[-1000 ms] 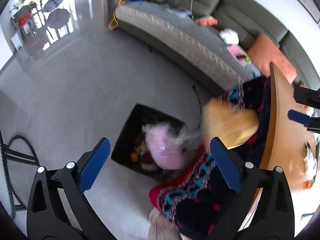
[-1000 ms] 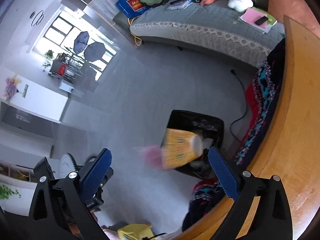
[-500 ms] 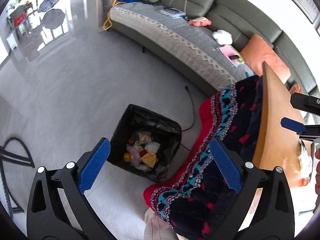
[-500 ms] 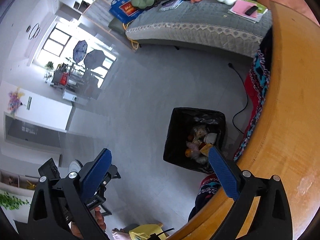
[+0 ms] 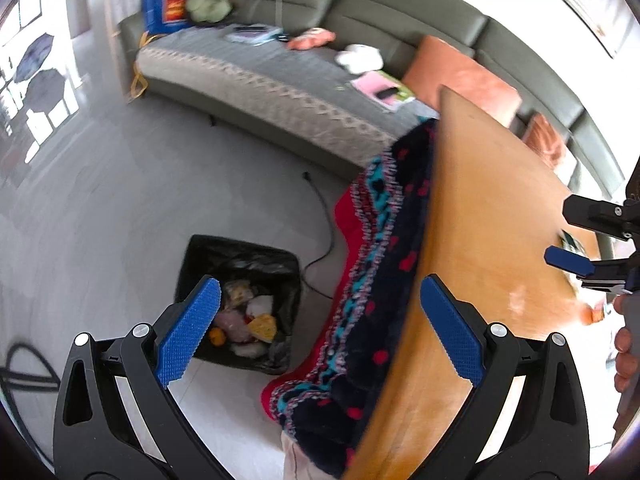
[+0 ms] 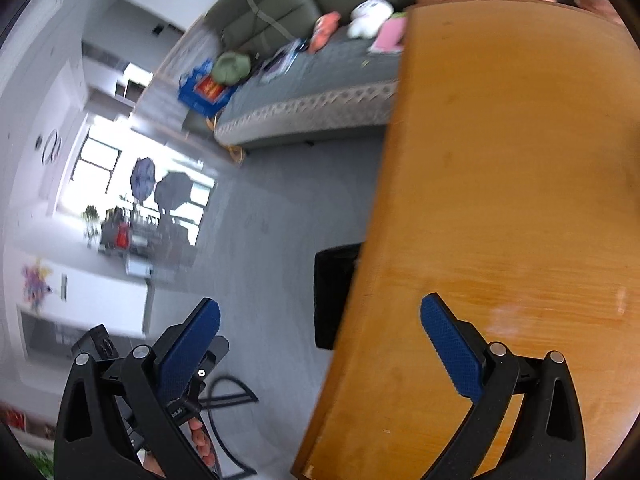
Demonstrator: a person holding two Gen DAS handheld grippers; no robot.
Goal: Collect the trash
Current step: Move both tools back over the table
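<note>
Beside the left gripper's [image 5: 320, 326] spread fingers [image 5: 188, 336], trash [image 5: 248, 320] fills the bin [image 5: 240, 256].

1 black bin [image 5: 188, 264], 1 wooden table [image 5: 492, 216], 1 sofa [image 5: 360, 4], 2 orange cushions [image 5: 460, 76], 1 patterned blanket [image 5: 380, 264].

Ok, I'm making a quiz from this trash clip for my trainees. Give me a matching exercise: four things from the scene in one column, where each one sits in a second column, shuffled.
Things:
1. black trash bin
2. orange cushion
3. blue shopping bag
4. patterned blanket

Places:
A. draped over the wooden table edge
B. far end of the sofa, beside a green hat
C. on the floor beside the table, trash inside
D. against the sofa back, behind the table

Pairs: 1-C, 2-D, 3-B, 4-A
</note>
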